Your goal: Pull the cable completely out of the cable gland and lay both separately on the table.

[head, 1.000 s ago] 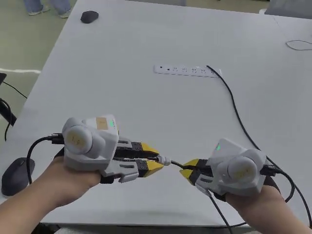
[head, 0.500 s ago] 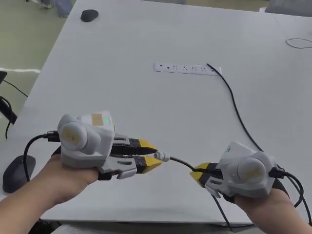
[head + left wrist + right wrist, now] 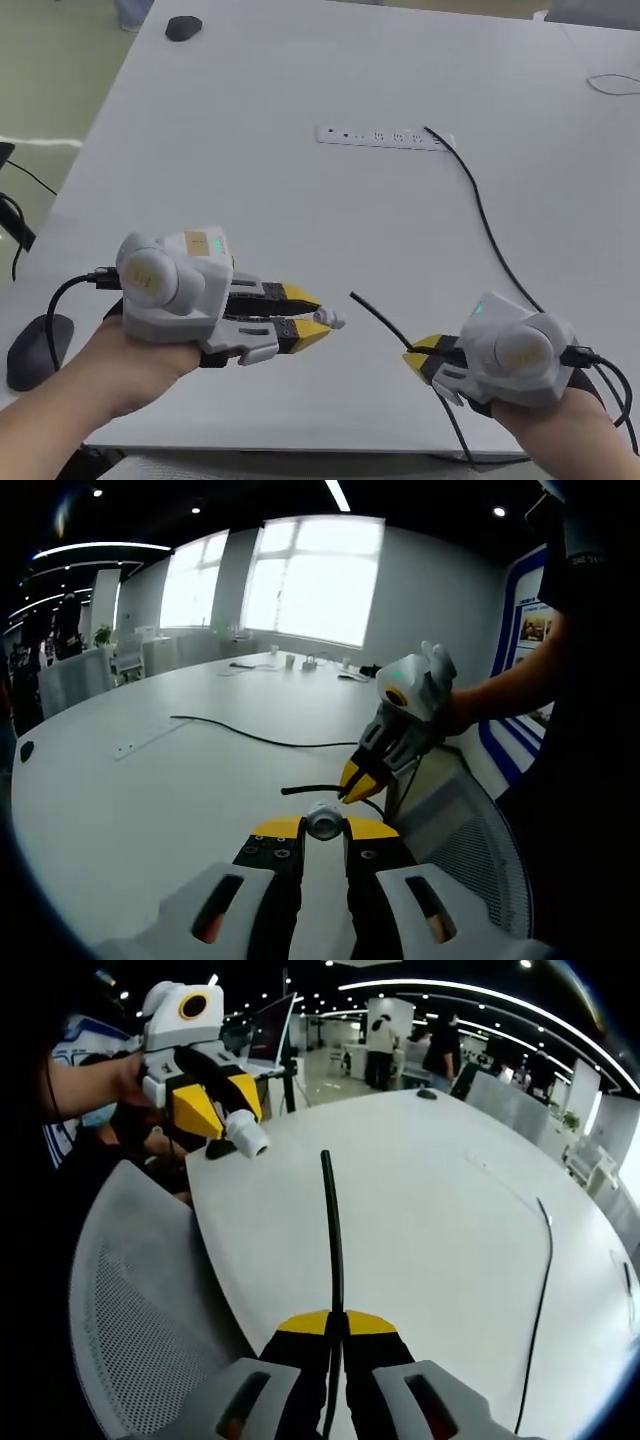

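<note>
Right now I am pinching the cable gland (image 3: 331, 320) between the yellow tips of the left gripper (image 3: 318, 316), at the lower left-centre of the head view. The gland's nose is sticking out past the tips and pointing toward the right of the frame. At the lower right, the right gripper (image 3: 411, 353) is clamping the black cable (image 3: 378, 318), its jaws pressed together on it. The cable's long axis is running from those jaws up and to the left. Its free end is hanging in the air near the gland but apart from it, fully outside the gland's bore. I am holding both pieces above the white table (image 3: 300, 200). A power strip (image 3: 385, 139) is lying at the upper centre.
</note>
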The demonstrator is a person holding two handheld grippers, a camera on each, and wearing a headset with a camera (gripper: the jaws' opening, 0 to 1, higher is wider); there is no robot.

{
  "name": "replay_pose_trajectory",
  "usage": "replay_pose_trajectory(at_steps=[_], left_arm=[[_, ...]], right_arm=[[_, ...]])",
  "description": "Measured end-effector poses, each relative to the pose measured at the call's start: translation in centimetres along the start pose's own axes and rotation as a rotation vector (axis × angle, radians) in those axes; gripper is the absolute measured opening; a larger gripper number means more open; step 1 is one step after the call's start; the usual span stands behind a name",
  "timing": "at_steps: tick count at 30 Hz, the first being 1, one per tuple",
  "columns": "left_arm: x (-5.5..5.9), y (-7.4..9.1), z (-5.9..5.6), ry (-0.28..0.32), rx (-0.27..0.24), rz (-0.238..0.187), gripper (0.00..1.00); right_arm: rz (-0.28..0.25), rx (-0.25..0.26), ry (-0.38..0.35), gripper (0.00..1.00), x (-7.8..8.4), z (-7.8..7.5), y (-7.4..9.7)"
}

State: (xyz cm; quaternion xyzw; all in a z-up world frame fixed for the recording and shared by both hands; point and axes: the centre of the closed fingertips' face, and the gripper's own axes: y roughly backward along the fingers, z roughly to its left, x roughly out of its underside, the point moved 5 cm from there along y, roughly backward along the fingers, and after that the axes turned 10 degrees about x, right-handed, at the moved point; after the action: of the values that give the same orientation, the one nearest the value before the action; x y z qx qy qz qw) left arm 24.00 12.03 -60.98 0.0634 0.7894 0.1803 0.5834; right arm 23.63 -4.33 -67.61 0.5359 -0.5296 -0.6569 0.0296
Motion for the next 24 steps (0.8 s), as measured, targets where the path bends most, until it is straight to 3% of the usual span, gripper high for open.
replay_pose_trajectory(at_steps=[10,24], left_arm=[[0.6,-0.6,0.0,0.004,0.008,0.014,0.15],[1.7,-1.0,-0.2,0.006,0.017,-0.003,0.15]], right_arm=[[0.005,0.004,0.007,0.0,-0.3,-0.3,0.2],[-0.015,0.005,0.039,0.0,-3.1,-1.7,-0.4]])
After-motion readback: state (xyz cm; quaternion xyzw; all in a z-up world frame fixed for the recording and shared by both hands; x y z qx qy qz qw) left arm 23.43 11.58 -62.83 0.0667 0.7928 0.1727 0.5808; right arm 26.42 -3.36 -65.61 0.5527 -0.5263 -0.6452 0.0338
